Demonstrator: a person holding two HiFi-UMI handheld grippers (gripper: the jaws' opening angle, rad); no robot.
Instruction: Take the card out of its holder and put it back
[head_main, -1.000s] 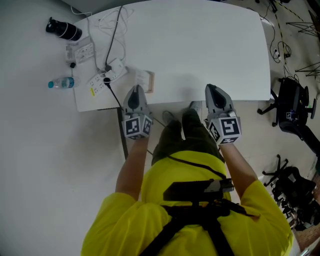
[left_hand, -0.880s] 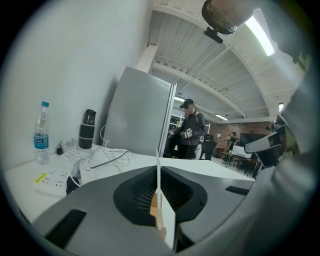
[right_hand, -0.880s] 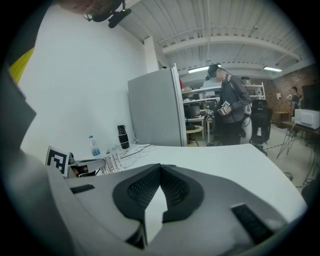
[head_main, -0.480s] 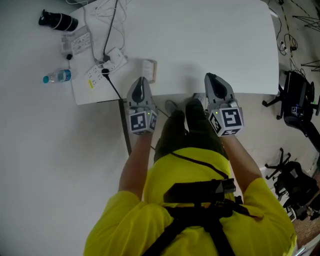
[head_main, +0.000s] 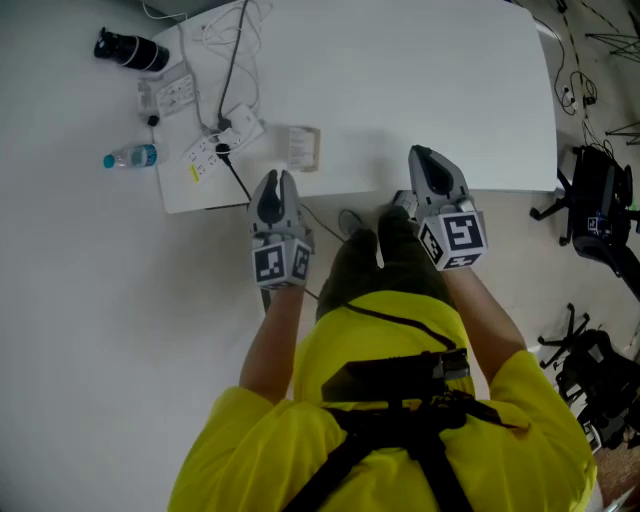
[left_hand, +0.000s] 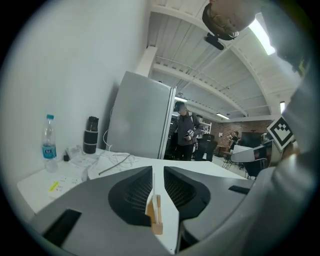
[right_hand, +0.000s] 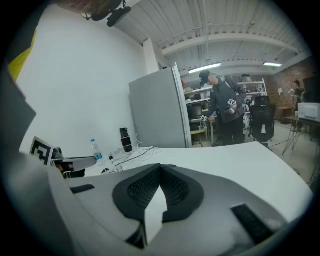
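Observation:
A small wooden holder with a white card (head_main: 301, 148) stands near the front edge of the white table (head_main: 420, 80). My left gripper (head_main: 275, 180) hangs just short of that edge, a little nearer me than the holder. In the left gripper view its jaws are opening with a narrow gap, and the holder and card (left_hand: 155, 216) show edge-on through it, beyond the left gripper (left_hand: 157, 169), with nothing pressed between the pads. My right gripper (head_main: 424, 156) rests at the table's front edge. Its tips meet in the right gripper view, so the right gripper (right_hand: 160, 167) is shut and empty.
Power strips (head_main: 228, 140), loose cables (head_main: 235, 40), a water bottle (head_main: 130, 158) and a black flask (head_main: 130, 52) crowd the table's left end. An office chair (head_main: 600, 215) stands on the floor at the right. A person (left_hand: 186, 135) stands beyond the table beside a grey cabinet (left_hand: 140, 117).
My left gripper has drawn back from the table edge towards me, away from the holder, which stays on the table. The right gripper has hardly moved.

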